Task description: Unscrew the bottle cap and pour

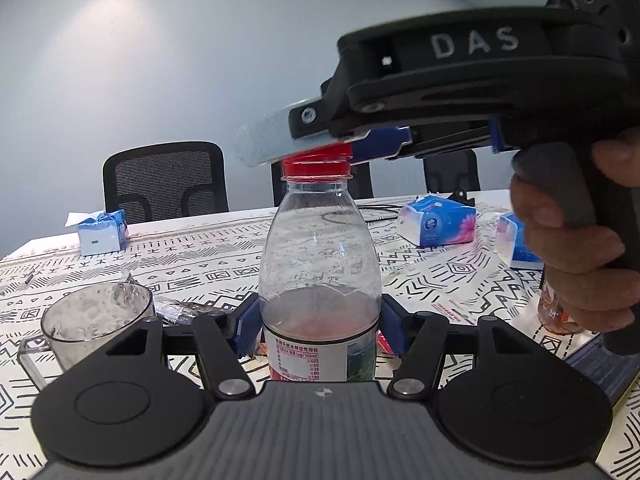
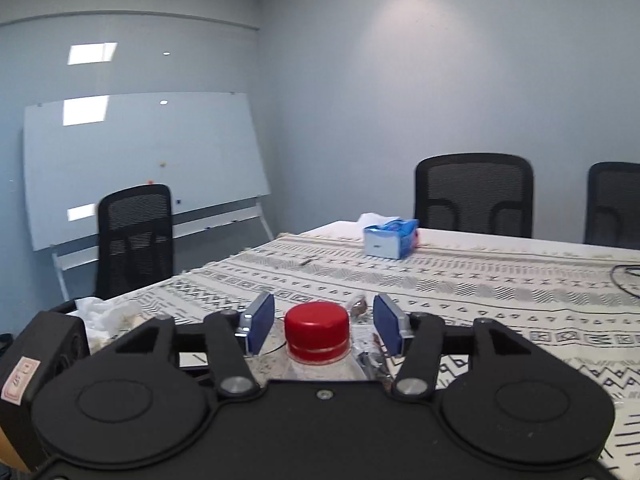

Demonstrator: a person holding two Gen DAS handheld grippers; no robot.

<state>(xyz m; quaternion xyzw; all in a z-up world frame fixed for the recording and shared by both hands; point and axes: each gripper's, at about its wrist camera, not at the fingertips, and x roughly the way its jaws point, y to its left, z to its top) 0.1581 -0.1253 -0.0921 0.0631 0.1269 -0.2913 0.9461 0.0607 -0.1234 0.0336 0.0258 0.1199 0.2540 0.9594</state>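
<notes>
A clear plastic bottle [image 1: 320, 264] with a red cap [image 1: 316, 166] and some pinkish liquid at the bottom stands upright on the patterned tablecloth. My left gripper [image 1: 320, 326] is shut on the bottle's lower body, blue pads on both sides. My right gripper [image 1: 320, 148] comes in from the right at cap height. In the right wrist view the right gripper [image 2: 318, 326] is open, its blue pads standing on each side of the red cap [image 2: 316, 330] with a gap on both sides. A clear measuring cup [image 1: 96, 326] sits left of the bottle.
Tissue packs lie at the far left [image 1: 102, 232] and the right [image 1: 438, 220] of the table. A small bottle [image 1: 556, 312] stands at the right behind the hand. Black chairs [image 1: 164, 180] line the far edge. A whiteboard [image 2: 140, 164] stands to the left.
</notes>
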